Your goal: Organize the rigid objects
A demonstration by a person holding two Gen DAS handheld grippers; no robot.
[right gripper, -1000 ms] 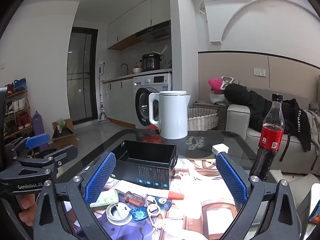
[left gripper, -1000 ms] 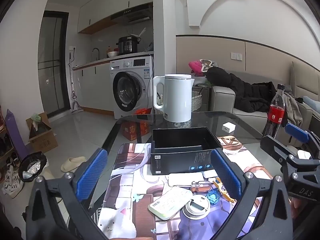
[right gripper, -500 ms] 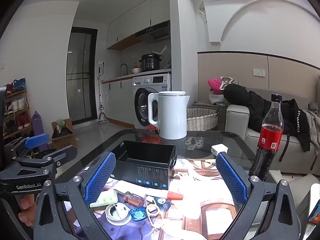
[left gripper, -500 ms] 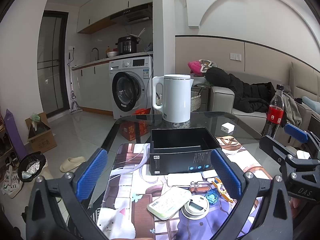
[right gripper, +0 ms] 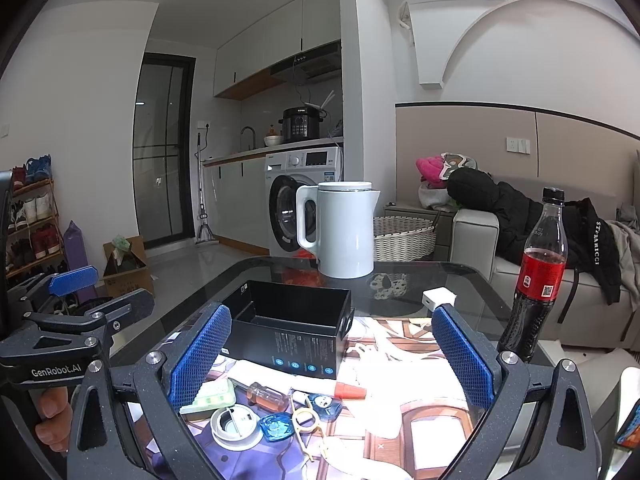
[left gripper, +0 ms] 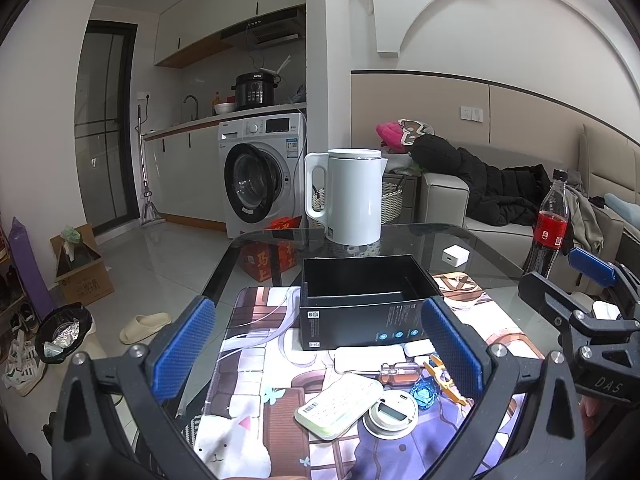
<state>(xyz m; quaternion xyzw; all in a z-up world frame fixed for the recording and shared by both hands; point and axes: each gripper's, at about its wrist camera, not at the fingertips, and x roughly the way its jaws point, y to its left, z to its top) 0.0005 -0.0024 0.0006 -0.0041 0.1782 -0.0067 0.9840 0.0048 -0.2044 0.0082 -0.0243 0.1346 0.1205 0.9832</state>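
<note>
Both grippers, left and right, are held with jaws wide and empty above the near table edge. The clutter lies below and ahead of the jaws, just near of the open black box; neither gripper is judged clearly nearer.

Both grippers are held side by side at the near edge, level, pointing the same way. The left gripper has its blue-padded fingers spread wide, nothing between them. The right gripper is likewise wide apart and holds nothing. A bare thumb shows under the left gripper's handle.
</note>
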